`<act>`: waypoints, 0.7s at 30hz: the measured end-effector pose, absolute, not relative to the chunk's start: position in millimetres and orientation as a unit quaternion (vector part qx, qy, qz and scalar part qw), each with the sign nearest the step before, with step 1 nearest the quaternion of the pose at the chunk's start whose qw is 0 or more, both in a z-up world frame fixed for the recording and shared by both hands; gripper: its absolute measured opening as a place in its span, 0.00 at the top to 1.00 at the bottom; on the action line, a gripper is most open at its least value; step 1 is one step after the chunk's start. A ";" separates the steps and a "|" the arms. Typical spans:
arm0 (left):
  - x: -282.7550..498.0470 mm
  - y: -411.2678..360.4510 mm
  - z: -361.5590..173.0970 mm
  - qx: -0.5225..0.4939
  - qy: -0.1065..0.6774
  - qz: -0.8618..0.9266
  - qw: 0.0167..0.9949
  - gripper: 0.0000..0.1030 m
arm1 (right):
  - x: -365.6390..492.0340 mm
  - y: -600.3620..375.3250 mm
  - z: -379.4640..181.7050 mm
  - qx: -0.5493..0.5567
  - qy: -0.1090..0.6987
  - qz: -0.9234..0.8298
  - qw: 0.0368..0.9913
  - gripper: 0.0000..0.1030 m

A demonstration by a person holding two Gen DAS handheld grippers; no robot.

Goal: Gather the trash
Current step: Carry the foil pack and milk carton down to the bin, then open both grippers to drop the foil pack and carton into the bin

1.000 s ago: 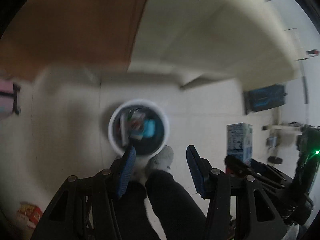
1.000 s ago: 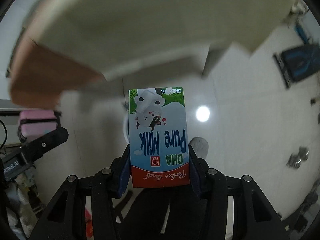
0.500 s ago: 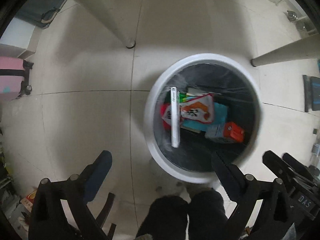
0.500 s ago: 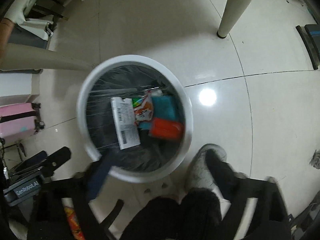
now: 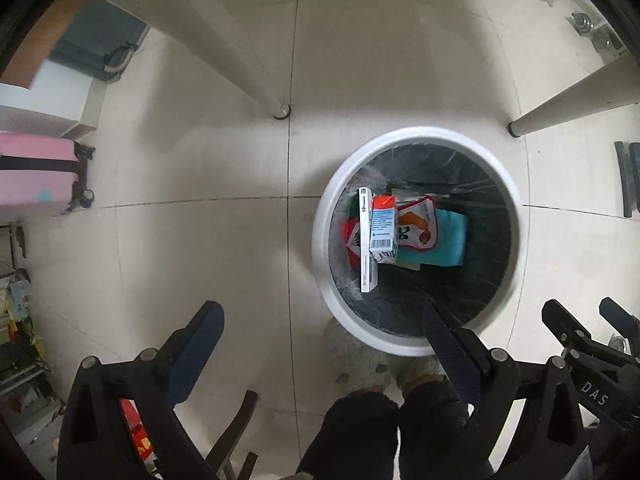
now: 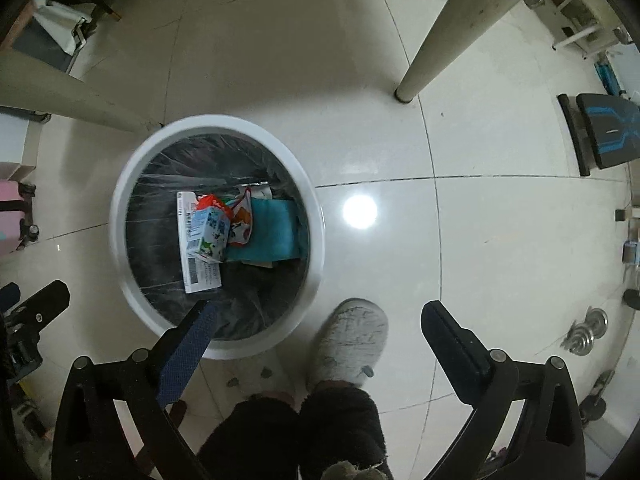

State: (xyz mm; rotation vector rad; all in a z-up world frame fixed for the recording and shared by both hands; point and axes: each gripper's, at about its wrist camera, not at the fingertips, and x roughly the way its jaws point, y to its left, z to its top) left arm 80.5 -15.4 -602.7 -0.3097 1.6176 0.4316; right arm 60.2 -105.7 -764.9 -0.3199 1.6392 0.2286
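Note:
A round white trash bin [image 5: 516,208] with a black liner stands on the tiled floor. It also shows in the right wrist view [image 6: 316,216]. Inside lie a milk carton [image 5: 383,228], a long white box [image 5: 366,240], a snack wrapper [image 5: 418,226] and a teal pack [image 5: 452,238]. The milk carton [image 6: 210,234] rests on the white box [image 6: 196,268] in the right wrist view. My left gripper [image 5: 320,336] is open and empty above the floor and the bin's near rim. My right gripper [image 6: 320,332] is open and empty, its left finger over the bin's near edge.
Table legs [image 5: 240,48] [image 6: 436,36] stand behind the bin. A pink suitcase [image 5: 36,172] is at the left. The person's slippered foot [image 6: 348,344] is beside the bin. A black and blue bench [image 6: 604,136] and dumbbells [image 6: 584,332] are at the right.
The right gripper has opened and released the milk carton, which now lies in the bin. Both grippers tilted down from the table toward the bin and opened wide.

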 end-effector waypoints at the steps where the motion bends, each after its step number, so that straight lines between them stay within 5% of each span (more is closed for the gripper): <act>1: 79.8 -16.2 -595.9 -0.136 0.714 0.191 0.660 0.01 | 59.9 -105.9 -758.7 -0.144 0.726 0.100 0.665 0.00; 21: 47.1 -11.9 -322.0 -0.169 0.660 0.188 0.707 0.01 | 44.3 -88.5 -457.8 -0.124 0.702 0.134 0.688 0.00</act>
